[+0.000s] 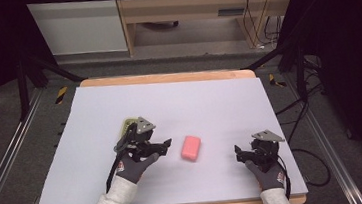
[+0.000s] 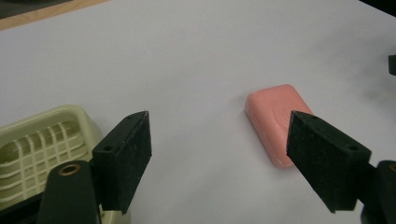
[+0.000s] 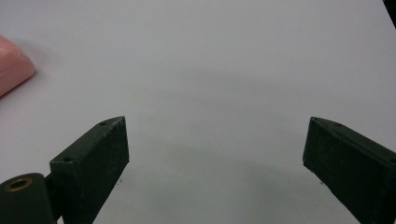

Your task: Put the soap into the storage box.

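- Pink soap bar [image 1: 191, 147] lies flat on the pale grey table cover [image 1: 169, 103], a little below the cover's middle in the high view, long axis running roughly 12 to 6 with a slight lean toward 1.
- Left gripper [image 1: 167, 144] sits at the bar's 9 o'clock, tips aimed toward 3, just short of the bar and not touching it.
- Left gripper view: jaws released and spread, bare cover between them. Soap bar [image 2: 275, 122] lies ahead toward 1 o'clock; its near end is hidden behind the right-hand jaw, so whether they touch I cannot tell.
- Pale green soap dish [image 2: 44, 149] with a grid floor at 8 o'clock in that view, partly behind the left-hand jaw. In the high view the dish [image 1: 130, 123] peeks out at the gripper's 11 o'clock.
- Right gripper [image 1: 237, 152] rests at the bar's 3 to 4 o'clock, apart from it, tips pointing toward 9.
- Right gripper view: jaws released, wide apart, holding nothing; a corner of the soap bar [image 3: 11, 70] at 10 o'clock by the frame's edge.
- Both hands wear dark grey gloves, pale sleeves.
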A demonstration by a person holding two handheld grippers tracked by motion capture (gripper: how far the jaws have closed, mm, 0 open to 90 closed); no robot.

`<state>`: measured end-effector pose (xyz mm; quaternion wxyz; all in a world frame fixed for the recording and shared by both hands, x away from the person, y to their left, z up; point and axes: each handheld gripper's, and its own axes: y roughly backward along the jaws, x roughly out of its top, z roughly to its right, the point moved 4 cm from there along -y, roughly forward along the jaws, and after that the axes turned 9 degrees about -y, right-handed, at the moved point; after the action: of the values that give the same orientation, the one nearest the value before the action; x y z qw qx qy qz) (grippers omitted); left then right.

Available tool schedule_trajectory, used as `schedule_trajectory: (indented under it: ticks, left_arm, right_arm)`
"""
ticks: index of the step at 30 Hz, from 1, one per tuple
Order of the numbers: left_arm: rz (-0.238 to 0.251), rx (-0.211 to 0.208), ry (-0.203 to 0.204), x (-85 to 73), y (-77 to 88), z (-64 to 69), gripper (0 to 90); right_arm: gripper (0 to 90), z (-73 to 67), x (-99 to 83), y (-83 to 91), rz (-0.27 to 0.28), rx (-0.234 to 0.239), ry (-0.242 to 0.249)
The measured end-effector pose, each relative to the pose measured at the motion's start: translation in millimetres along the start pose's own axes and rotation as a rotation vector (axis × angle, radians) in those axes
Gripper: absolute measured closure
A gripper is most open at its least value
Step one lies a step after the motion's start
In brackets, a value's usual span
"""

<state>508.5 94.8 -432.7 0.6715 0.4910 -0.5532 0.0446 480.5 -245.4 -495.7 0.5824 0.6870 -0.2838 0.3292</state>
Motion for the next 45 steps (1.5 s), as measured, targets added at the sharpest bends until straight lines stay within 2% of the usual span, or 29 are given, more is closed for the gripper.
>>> schedule_trajectory:
  ticks: [23, 45]
  left_arm:
    - [-0.024, -0.029, -0.02, 10.3, -31.3, 23.9, 19.1]
    - [-0.059, -0.04, -0.068, 20.4, -53.4, 46.6, 15.2]
  right_arm:
    - [7.1, -0.8, -0.1, -0.3, -0.003, -0.007, -0.003]
    - [6.8, -0.4, -0.2, -0.6, -0.007, -0.014, -0.01]
